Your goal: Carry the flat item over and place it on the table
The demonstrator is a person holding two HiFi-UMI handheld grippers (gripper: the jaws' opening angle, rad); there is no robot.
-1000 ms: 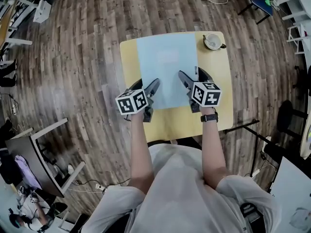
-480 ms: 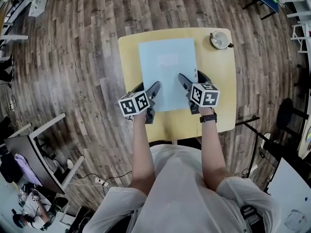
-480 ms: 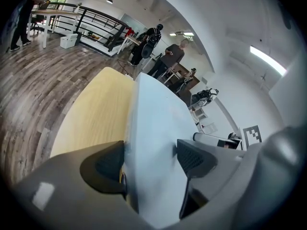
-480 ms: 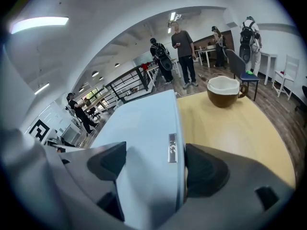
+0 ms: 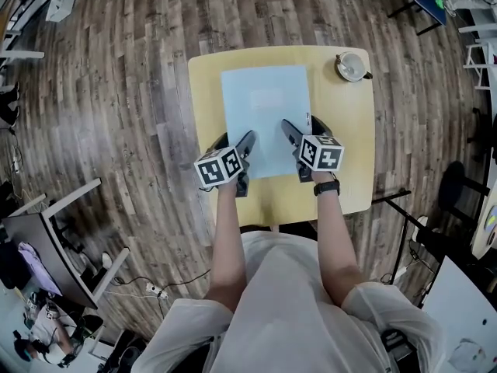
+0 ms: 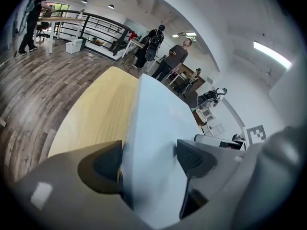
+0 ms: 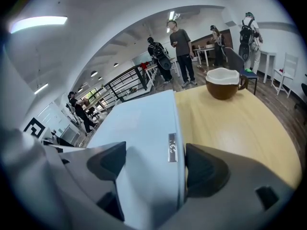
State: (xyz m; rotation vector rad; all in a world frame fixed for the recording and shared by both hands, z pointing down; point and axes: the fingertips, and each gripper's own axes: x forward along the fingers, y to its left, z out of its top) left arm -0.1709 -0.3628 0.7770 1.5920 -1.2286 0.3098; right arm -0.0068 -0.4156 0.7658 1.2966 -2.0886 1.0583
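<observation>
Currently, flat item, pale blue: lies lengthwise on the yellow desk, far edge short of the desk's far rim, near corners at the two tools.

Change since a second ago: the item looks smaller against the desktop, and a yellow strip has opened beyond it. It is judged to have been lowered onto the surface, so placement looks all but done.

Left tool: released, jaws apart, outer jaw just beside the item's left edge, inner jaw over its face.

Right tool: likewise released, straddling the right edge.

Head view only: the item's full outline, squared to the desk; cup well apart at the far right corner.

Gripper views only: the item's thickness, a small label by its right edge, and people standing across the room.
</observation>
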